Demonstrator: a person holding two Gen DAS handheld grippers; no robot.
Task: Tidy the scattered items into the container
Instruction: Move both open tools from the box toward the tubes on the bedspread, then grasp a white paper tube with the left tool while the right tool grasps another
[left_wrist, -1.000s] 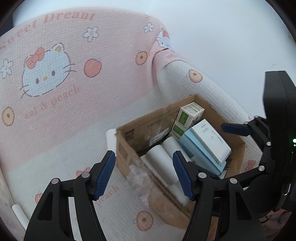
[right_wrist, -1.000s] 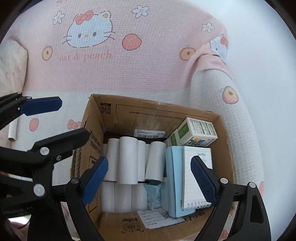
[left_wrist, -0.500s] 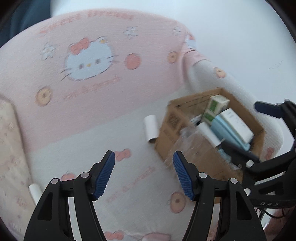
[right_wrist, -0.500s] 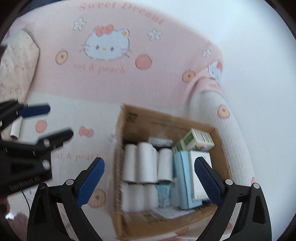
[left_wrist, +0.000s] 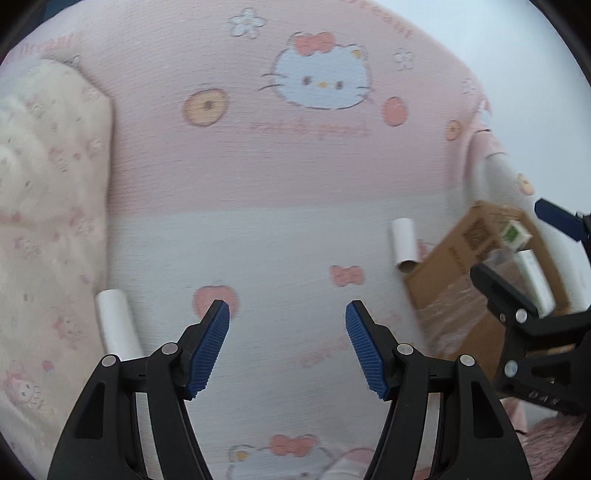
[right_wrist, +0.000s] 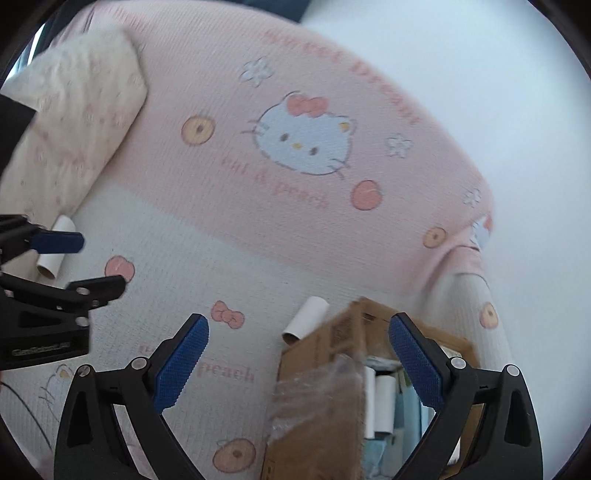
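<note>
Left tongs (left_wrist: 287, 343) apart, empty, above pink cartoon-cat blanket (left_wrist: 258, 240) on bed. Left-wrist view: white paper roll (left_wrist: 117, 326) lies near pillow (left_wrist: 48, 192), left of tongs; second roll (left_wrist: 405, 240) just beside cardboard box (left_wrist: 461, 273) at right.

Right-wrist view: right tongs (right_wrist: 299, 363) apart, empty, over box (right_wrist: 317, 402) edge. Box already holds white rolls (right_wrist: 384, 404) and pale blue packs. Roll (right_wrist: 306, 320) touching box corner, far roll (right_wrist: 54, 251) near pillow (right_wrist: 74, 110).

Judgement: mostly tidied; two rolls left outside.
</note>
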